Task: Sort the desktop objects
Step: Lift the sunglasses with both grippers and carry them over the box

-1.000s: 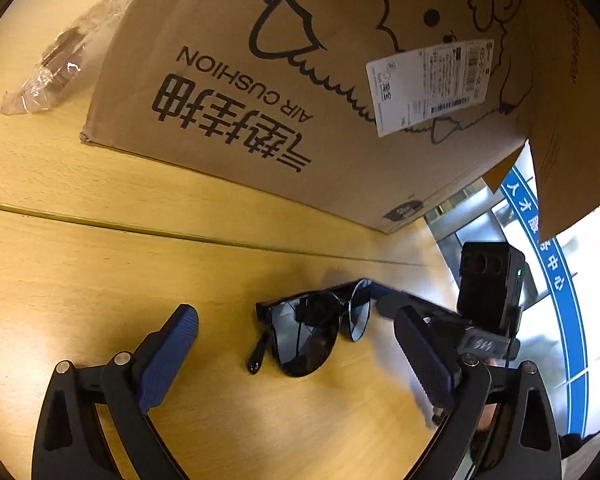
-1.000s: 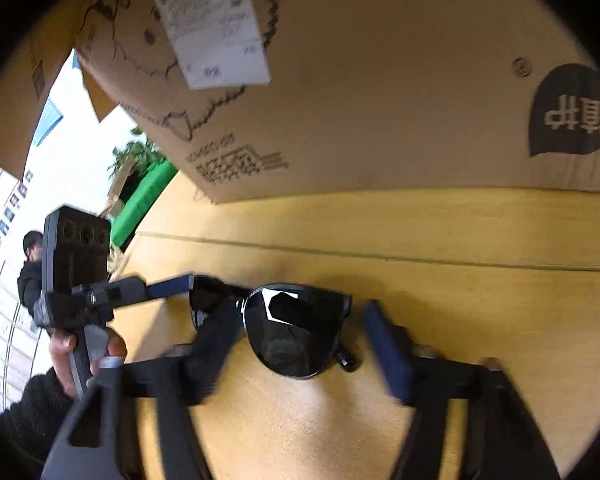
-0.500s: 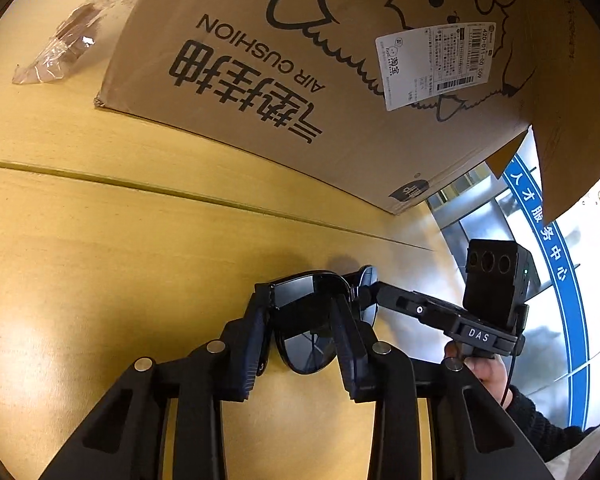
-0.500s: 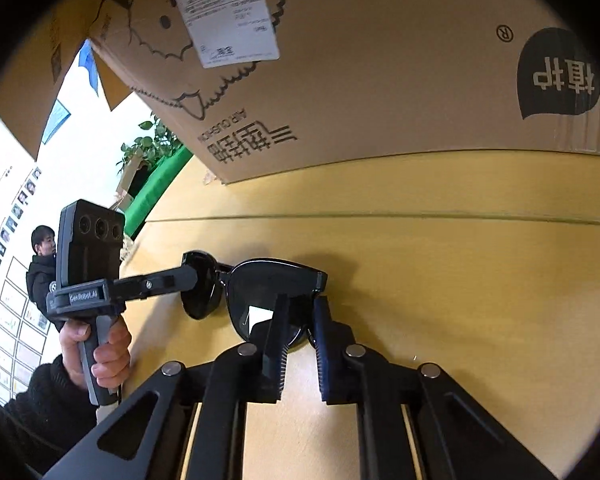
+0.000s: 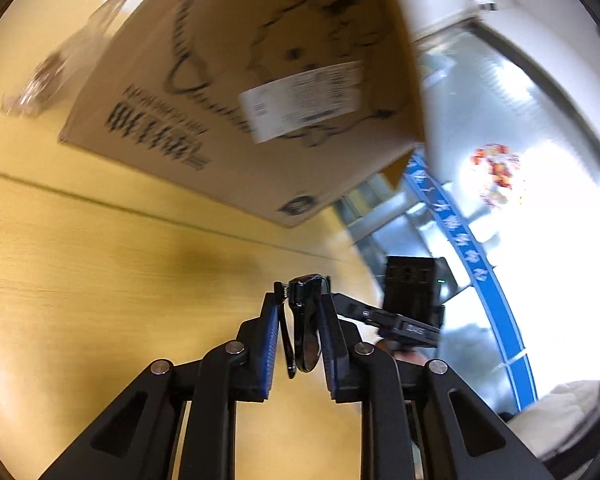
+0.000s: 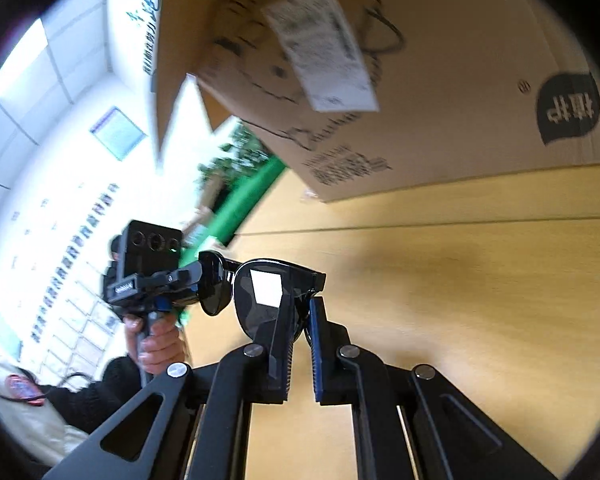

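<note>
Black sunglasses are held in the air above the wooden desk by both grippers. My right gripper is shut on the right lens end of the sunglasses. My left gripper is shut on the other lens end of the sunglasses, which stand edge-on between its blue pads. In the right wrist view the left gripper reaches in from the left, held by a hand. In the left wrist view the right gripper reaches in from the right.
A large cardboard box with a white shipping label stands on the desk just behind the sunglasses; it also shows in the right wrist view. Crumpled clear plastic lies at the far left.
Both grippers, shut on the sunglasses, have lifted them off the desk and tilted them. One second ago both were open around the sunglasses lying on the desk.
</note>
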`<action>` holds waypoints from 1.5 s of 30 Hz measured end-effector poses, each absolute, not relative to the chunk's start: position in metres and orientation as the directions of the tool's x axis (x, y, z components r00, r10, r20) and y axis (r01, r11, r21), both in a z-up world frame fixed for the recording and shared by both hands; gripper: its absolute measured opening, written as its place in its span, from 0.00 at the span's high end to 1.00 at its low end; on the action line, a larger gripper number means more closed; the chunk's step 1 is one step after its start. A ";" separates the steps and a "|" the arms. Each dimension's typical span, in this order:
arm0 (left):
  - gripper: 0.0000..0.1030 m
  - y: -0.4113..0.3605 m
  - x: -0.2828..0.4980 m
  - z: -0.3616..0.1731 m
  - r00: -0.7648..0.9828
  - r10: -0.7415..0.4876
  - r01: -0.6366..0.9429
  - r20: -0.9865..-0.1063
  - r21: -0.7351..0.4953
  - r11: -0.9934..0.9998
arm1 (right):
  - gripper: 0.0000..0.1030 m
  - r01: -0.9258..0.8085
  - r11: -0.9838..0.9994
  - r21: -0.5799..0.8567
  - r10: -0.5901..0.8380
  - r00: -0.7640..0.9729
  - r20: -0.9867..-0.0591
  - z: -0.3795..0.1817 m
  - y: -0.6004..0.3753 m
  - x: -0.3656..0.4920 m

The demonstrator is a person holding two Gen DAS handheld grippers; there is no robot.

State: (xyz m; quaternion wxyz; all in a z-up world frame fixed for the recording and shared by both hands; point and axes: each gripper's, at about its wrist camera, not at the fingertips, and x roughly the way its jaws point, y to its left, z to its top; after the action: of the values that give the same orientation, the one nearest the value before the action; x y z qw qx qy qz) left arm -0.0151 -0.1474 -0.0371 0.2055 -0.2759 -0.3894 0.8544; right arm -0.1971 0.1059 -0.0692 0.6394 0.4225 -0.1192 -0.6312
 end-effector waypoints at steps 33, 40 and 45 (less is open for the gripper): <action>0.83 -0.137 -0.135 0.334 -0.866 0.487 -0.401 -0.113 -0.424 -0.812 | 0.96 0.920 -0.099 0.379 -0.993 -0.067 -0.097 0.276 0.087 -0.315; 0.83 -0.182 -0.209 0.314 -0.866 0.471 -0.328 -0.166 -0.523 -0.787 | 0.96 0.865 -0.163 0.475 -0.979 -0.081 -0.189 0.257 0.029 -0.385; 0.84 -0.216 -0.263 0.275 -0.841 0.467 -0.204 -0.274 -0.638 -0.742 | 0.97 0.790 -0.266 0.552 -0.943 -0.096 -0.318 0.221 -0.009 -0.429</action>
State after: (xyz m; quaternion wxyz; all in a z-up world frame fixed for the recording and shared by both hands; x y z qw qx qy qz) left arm -0.2632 -0.2156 0.2753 0.1844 -0.2134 -0.3080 0.9086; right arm -0.4291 -0.0093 0.2210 0.5935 0.3161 -0.1211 -0.7302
